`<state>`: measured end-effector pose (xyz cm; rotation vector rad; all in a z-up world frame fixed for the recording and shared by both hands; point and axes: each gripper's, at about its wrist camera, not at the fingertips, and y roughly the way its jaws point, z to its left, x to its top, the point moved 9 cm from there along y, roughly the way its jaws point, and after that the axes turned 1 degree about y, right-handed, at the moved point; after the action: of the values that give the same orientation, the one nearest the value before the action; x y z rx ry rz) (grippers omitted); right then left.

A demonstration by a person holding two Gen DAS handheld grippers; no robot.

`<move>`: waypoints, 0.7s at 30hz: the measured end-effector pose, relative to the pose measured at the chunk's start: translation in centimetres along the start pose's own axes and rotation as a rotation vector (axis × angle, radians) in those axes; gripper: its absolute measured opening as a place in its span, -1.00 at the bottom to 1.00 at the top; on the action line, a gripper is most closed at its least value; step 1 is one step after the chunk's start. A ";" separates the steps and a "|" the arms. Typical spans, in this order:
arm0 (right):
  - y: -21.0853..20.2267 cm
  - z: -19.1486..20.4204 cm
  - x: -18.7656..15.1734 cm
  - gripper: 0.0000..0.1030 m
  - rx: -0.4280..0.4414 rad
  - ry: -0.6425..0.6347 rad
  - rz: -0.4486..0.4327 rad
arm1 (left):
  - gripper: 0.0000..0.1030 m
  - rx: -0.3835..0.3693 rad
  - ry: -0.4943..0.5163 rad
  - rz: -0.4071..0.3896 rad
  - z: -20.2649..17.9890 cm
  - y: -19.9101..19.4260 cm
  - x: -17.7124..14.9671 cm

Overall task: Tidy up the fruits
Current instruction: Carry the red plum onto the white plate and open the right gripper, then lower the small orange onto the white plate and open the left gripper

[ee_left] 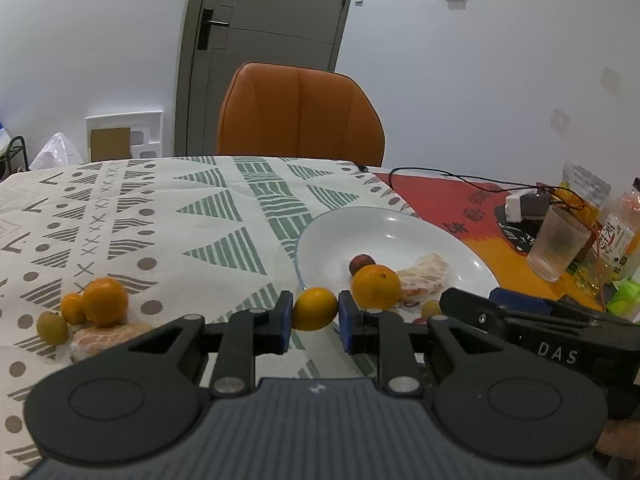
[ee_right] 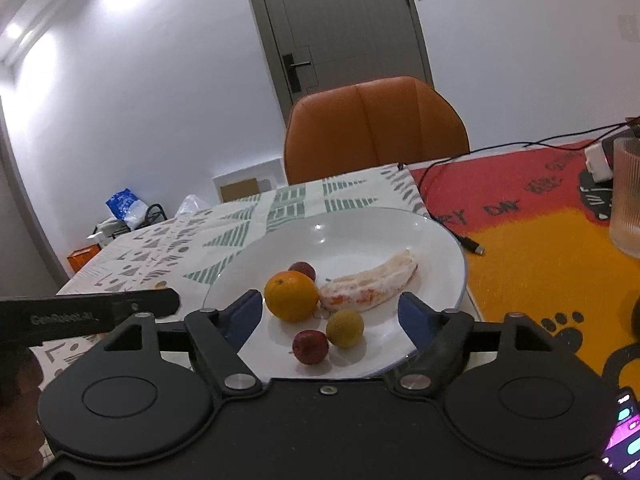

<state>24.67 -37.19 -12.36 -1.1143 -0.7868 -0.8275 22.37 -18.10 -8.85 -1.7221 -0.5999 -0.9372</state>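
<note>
left tool (ee_left: 316, 314): small orange (ee_left: 315, 308) clamped, carried toward plate (ee_right: 400, 232) | right tool (ee_right: 330, 314): spread wide, empty, above plated fruit | loose fruit (ee_left: 90, 306) awaits on surface (ee_left: 160, 208)

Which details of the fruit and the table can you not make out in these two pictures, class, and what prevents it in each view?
- Peeled citrus segment on the patterned tablecloth, left wrist view: near part hidden by the left gripper.
- White plate, right wrist view: near rim covered by the right gripper.
- Small yellow-green fruit, left wrist view: mostly hidden behind the right gripper.
- Bottle label, left wrist view: too small and cut off.
</note>
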 end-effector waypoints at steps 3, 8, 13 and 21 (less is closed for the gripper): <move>-0.1 -0.2 0.4 0.64 -0.023 -0.035 -0.018 | -0.56 0.004 0.006 0.005 -0.3 0.1 0.0; -0.3 -0.5 1.2 0.91 -0.026 -0.064 -0.046 | -0.56 0.006 0.021 0.005 -1.0 0.4 0.3; -0.4 -1.3 1.6 1.00 -0.020 -0.060 -0.058 | -0.56 -0.008 0.040 -0.001 -2.1 1.0 0.7; -0.2 -2.5 1.8 1.00 -0.017 -0.049 -0.075 | -0.56 -0.010 0.055 0.006 -3.0 1.9 0.8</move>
<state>25.64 -39.90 -11.30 -1.1297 -0.8686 -0.8741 23.38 -21.63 -8.73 -1.7008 -0.5552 -0.9816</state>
